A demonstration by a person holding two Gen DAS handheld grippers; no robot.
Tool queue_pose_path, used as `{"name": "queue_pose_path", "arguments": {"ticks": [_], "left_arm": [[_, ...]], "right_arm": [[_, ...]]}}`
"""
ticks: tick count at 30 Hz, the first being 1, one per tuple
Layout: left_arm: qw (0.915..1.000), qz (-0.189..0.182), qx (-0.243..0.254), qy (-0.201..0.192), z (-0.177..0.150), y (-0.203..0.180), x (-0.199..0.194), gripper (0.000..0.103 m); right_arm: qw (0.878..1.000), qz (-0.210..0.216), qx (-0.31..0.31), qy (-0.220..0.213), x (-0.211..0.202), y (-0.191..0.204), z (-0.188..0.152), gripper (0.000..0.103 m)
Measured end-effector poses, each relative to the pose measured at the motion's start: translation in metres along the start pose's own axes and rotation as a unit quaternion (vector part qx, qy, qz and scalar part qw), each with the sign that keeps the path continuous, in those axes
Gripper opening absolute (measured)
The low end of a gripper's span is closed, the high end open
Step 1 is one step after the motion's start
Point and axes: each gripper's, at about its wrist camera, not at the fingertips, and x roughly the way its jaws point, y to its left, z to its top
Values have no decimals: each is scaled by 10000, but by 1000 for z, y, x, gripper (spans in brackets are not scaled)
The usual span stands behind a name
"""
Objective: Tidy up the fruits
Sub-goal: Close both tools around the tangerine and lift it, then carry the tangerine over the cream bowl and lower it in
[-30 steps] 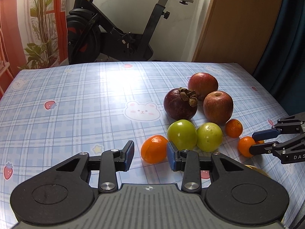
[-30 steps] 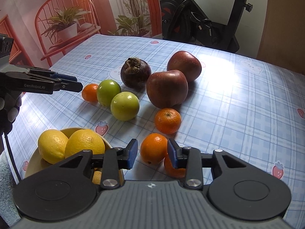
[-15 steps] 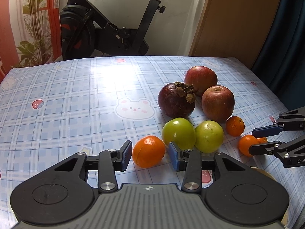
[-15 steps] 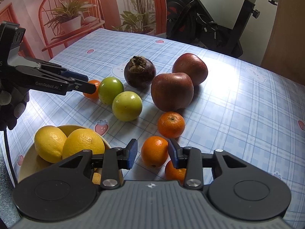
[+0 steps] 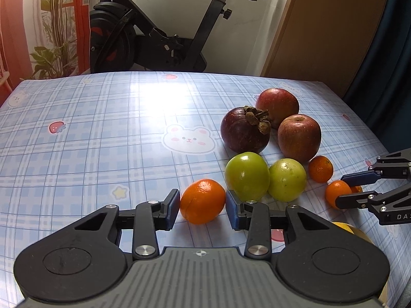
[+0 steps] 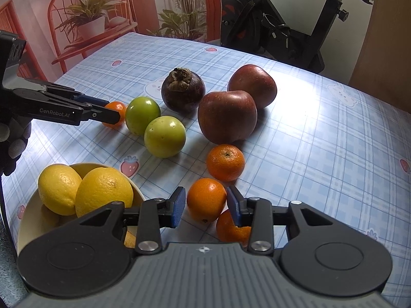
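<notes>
Mandarin [image 5: 202, 201] placement between the blue pads calls for a square, centred closure of the left gripper [image 5: 202, 209], whose jaws are spread with slight gaps on both sides (no contact visible). The right gripper [image 6: 205, 206], likewise unclenched, brackets a second mandarin [image 6: 206, 199] on the table [image 6: 321, 154], beside the bowl [image 6: 24, 220] of lemons [image 6: 102, 192].

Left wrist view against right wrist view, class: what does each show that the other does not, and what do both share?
Only the left wrist view shows the bear print whole, and a dark blue curtain.

Only the right wrist view shows two lemons in a bowl, a third small orange under the right gripper, and a red chair.

Both show the mangosteen, two red apples, two green fruits, the exercise bike, and an orange between the left gripper jaws.
</notes>
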Motion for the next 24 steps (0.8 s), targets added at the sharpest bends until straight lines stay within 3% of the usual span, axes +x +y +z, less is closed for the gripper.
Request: {"name": "queue_pose_path", "arguments": {"ticks": [16, 24], "left_arm": [[9997, -32, -247, 86, -5, -4, 7, 42], [9988, 221, -402, -152, -12, -2, -26, 41]], "right_arm": [[9996, -35, -257, 73, 9, 13, -2, 38], [9999, 99, -30, -87, -4, 10, -6, 38]]}}
